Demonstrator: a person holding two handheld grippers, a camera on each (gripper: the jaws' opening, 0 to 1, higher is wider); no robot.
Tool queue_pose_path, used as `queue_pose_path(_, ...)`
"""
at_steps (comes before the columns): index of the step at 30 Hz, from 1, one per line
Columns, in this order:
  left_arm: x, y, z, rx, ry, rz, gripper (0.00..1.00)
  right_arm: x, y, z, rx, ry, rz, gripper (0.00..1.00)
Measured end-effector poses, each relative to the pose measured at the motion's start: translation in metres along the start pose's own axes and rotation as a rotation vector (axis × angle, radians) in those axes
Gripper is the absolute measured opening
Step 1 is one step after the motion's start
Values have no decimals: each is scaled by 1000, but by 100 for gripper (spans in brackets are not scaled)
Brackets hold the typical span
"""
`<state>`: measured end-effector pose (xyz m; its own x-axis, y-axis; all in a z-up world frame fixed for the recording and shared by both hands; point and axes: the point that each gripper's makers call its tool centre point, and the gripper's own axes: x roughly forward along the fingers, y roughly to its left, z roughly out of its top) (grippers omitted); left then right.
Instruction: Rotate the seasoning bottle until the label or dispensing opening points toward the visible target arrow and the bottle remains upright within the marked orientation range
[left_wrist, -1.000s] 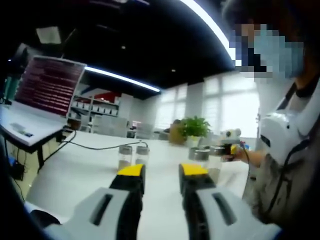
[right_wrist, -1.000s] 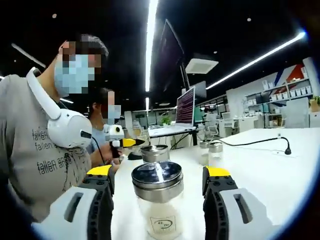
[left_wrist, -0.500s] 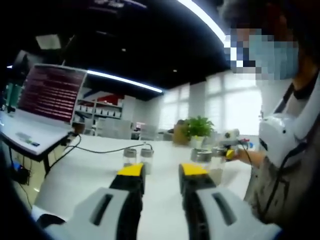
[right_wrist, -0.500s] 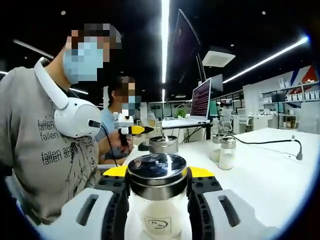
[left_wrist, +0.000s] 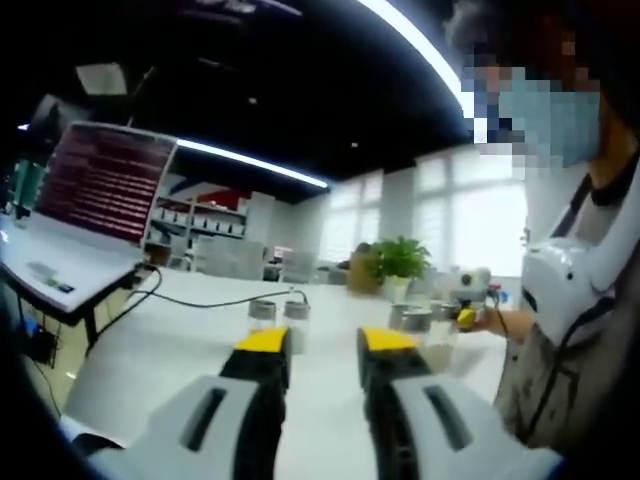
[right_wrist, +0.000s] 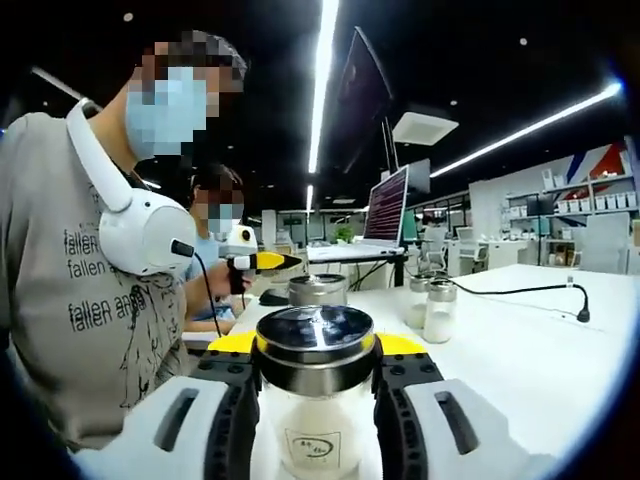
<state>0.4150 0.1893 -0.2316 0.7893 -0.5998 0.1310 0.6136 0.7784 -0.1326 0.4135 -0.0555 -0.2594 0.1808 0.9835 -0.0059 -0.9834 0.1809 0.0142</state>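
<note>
Step in hand: I judge the grasp is made and the rotation is not yet begun.
Right claw: clenched on the seasoning bottle, upright on the bench.
Left claw: slightly parted, grasping nothing.
Next move: turn the bottle level; I see no target arrow.

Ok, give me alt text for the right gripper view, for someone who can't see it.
The right gripper is shut on a seasoning bottle with a shiny metal lid, upright on a white table. Three more bottles stand behind it, and a masked person stands at left.
</note>
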Motion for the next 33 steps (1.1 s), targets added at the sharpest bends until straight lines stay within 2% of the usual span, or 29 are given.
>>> queue_pose_path(7,5,-4,-1,12,6,-25,28,3,-1,1,-8,-25,-129,42)
queue_pose_path(10,4,-3,-3,11,7,-24,28,-3,-4,0,-4,-18,-186,42)
queue_pose_path(19,5,-5,3,12,-21,-41,28,3,-6,0,-16,-31,-337,42)
queue_pose_path(25,-3,-1,1,10,-22,-26,28,4,-10,0,-13,-41,-468,42)
queue_pose_path(33,-13,3,-1,0,-30,-1,27,5,-14,0,-24,-38,-597,42)
